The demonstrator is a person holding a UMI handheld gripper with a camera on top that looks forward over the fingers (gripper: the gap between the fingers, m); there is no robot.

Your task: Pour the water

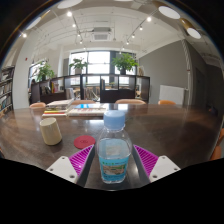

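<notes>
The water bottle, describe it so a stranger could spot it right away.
On the dark wooden table, look between the tongs. The water bottle stands upright there: clear plastic, pale blue cap, unlike the cream cup off to its left.

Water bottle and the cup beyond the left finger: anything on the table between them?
Gripper view: bare wood separates the water bottle and cup. The red coaster lies nearby.

One water bottle (114,147), one cream cup (51,131), one red coaster (86,141), one wooden table (165,125)

Bottle (114,148) btwn fingers (82,158), cup (51,131) left
</notes>
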